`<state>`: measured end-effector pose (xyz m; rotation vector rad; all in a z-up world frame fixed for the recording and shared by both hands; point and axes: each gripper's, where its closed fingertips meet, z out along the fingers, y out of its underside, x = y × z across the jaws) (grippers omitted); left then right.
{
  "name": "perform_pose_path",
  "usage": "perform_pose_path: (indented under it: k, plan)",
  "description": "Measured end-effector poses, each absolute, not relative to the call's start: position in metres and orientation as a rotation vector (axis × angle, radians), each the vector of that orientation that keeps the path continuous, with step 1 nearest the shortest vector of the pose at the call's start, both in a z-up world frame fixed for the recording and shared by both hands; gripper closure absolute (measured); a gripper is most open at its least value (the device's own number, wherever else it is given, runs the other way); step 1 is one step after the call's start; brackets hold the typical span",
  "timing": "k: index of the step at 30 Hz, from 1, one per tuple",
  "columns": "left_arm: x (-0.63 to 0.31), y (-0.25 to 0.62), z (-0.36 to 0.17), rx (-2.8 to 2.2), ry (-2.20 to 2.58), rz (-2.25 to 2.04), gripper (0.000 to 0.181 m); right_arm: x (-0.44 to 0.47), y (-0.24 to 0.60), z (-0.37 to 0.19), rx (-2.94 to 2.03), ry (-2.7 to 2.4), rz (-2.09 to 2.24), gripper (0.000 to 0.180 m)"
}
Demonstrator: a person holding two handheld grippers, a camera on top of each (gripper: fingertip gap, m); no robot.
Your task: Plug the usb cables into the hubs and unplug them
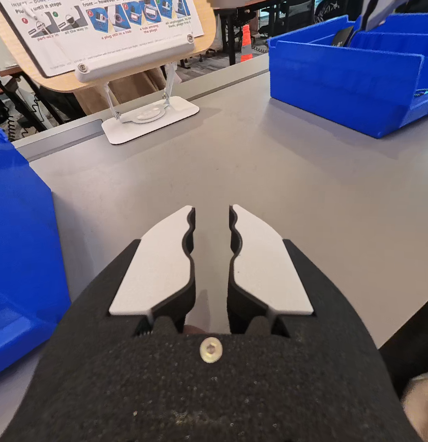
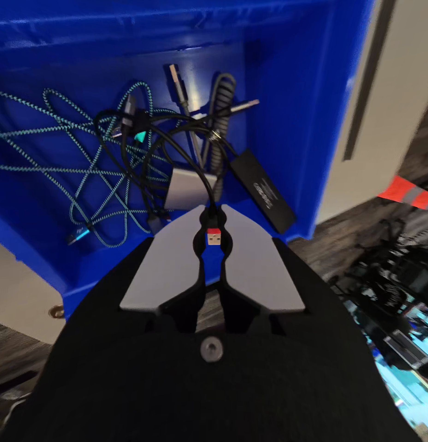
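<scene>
My right gripper (image 2: 212, 211) is shut on a black USB cable with a red collar and a metal plug (image 2: 213, 235); the plug points back toward the camera, between the fingers. The cable runs into a blue bin (image 2: 292, 95) below, which holds a black USB hub (image 2: 262, 189), a silver hub (image 2: 186, 191), a teal braided cable (image 2: 71, 153), a grey coiled cable (image 2: 220, 100) and other plugs. My left gripper (image 1: 212, 210) is open and empty, above the bare grey table (image 1: 256, 179).
In the left wrist view a blue bin (image 1: 340, 79) stands at the back right and another blue bin (image 1: 19, 239) at the left edge. A white stand (image 1: 148, 117) with an instruction board (image 1: 100, 35) stands at the table's back. A person's hand (image 1: 421, 401) shows at bottom right. The gap from one gripper's tips to the other's is roughly 45 cm.
</scene>
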<state>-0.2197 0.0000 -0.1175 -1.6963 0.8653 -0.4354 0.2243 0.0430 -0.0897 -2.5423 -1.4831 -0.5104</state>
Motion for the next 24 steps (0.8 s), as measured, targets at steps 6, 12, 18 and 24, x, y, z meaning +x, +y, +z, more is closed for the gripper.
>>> perform_pose_path:
  k: [6,12,18,24]
  plan:
    - [-0.221,0.004,-0.124,-1.729,0.84,-0.398,0.155,0.227,0.061,-0.161,-2.648,-1.405,-0.424,0.162]
    - [-0.232,0.009,-0.121,-1.762,0.745,-0.451,0.155,0.2,0.059,-0.117,-2.427,-0.951,-0.156,0.13]
    - [-0.24,0.043,-0.097,-1.765,0.641,-0.291,0.154,0.12,0.011,-0.008,-1.904,-0.474,-0.05,0.129]
    - [-0.233,0.085,-0.059,-1.769,0.41,-0.335,0.15,-0.003,0.007,-0.011,-1.711,-0.21,0.147,0.14]
